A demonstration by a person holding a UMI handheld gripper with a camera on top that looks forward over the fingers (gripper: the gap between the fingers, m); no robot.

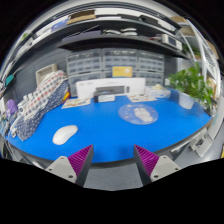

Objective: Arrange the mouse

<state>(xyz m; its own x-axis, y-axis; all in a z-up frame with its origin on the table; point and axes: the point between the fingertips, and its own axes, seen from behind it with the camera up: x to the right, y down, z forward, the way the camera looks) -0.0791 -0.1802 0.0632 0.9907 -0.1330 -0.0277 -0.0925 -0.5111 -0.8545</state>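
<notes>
Mouse point(65, 134) white, on blue table point(110, 135), beyond left finger; claw point(114, 160) spread wide, holding nothing.

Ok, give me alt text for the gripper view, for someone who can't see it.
A white mouse lies on a blue table, beyond the open claw and to its left. Further right sits a round grey mouse pad, with a potted plant at the table's right end and shelves behind.
</notes>
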